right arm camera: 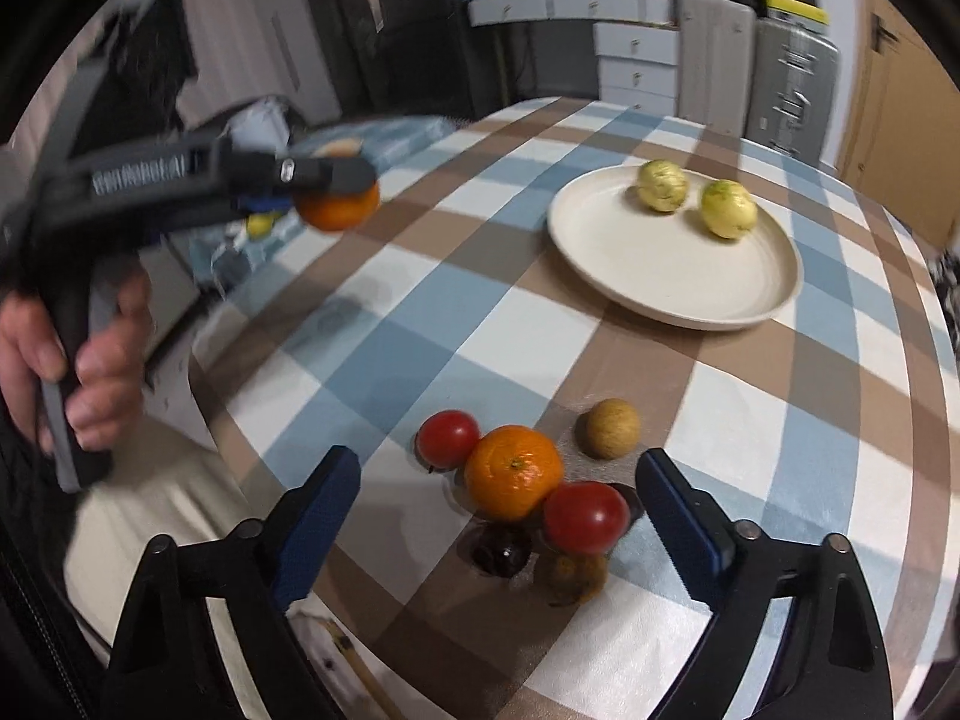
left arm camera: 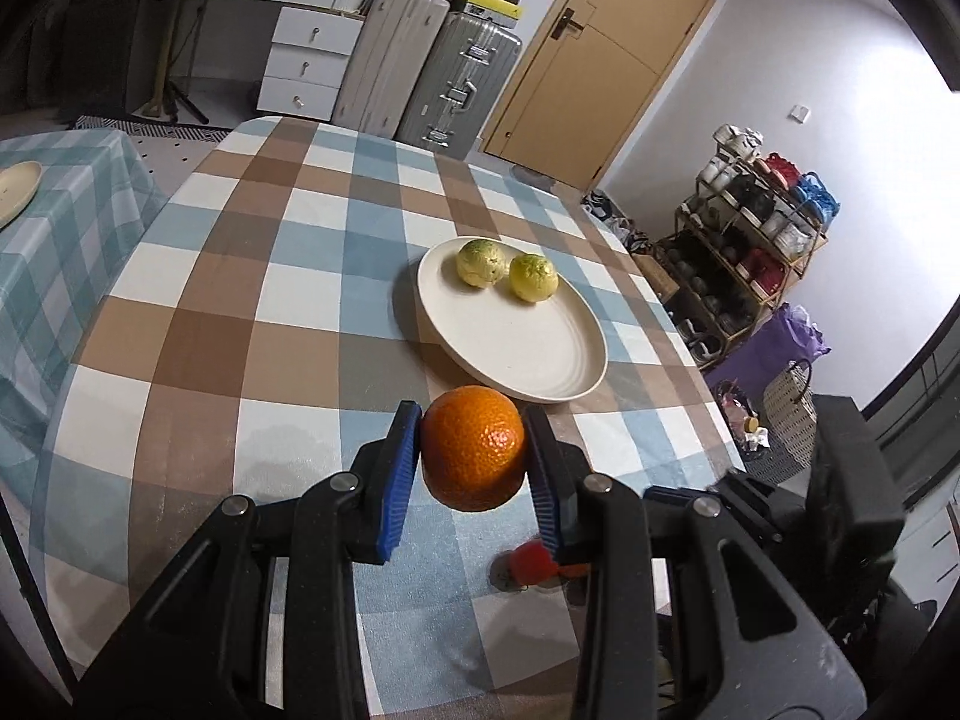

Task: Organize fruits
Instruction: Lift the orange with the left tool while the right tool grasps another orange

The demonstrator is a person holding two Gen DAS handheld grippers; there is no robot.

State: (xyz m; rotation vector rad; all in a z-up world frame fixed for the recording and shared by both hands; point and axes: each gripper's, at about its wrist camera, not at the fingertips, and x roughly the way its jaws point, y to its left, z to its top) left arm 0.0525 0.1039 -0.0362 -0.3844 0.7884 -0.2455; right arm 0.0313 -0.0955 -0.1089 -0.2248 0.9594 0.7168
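My left gripper (left arm camera: 473, 418) is shut on an orange (left arm camera: 473, 450), held above the checked tablecloth just short of a cream plate (left arm camera: 522, 342). Two yellow-green fruits (left arm camera: 479, 262) (left arm camera: 533, 277) lie on the plate's far side. In the right wrist view a hand (right arm camera: 90, 360) carries that left gripper (right arm camera: 339, 192) with its orange (right arm camera: 339, 210) at the left. My right gripper (right arm camera: 498, 463) hangs open over a cluster of fruit: a second orange (right arm camera: 513, 471), two red tomatoes (right arm camera: 448, 438) (right arm camera: 585, 516), a brown round fruit (right arm camera: 609, 435) and two dark fruits (right arm camera: 504, 552) partly hidden beneath.
The round table's edge (right arm camera: 210, 396) curves close on the left. A second table with a plate (left arm camera: 18, 192) stands at the far left. Drawers (left arm camera: 309, 63), suitcases (left arm camera: 456, 84), a door (left arm camera: 606, 54) and a loaded rack (left arm camera: 750, 240) line the room behind.
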